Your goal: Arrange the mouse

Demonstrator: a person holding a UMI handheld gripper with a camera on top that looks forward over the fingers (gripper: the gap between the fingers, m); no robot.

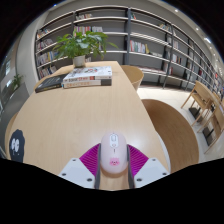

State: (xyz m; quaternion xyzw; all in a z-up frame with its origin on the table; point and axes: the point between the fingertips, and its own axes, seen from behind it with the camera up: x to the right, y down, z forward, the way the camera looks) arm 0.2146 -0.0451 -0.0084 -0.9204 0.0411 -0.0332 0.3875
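A white computer mouse (113, 151) with a small pink mark on its back sits between my gripper's (113, 160) two fingers. Both magenta pads (92, 157) press against its sides. The mouse is held just over the near part of the light wooden table (70, 115). The mouse's rear end and the fingers' bases are hidden below the view.
A stack of books (87, 77) lies at the table's far end, with a dark book (48, 86) to its left and a potted green plant (80, 45) behind. A dark object (17, 143) lies at the table's left edge. Bookshelves (150, 35) line the back; a wooden chair (204, 100) stands right.
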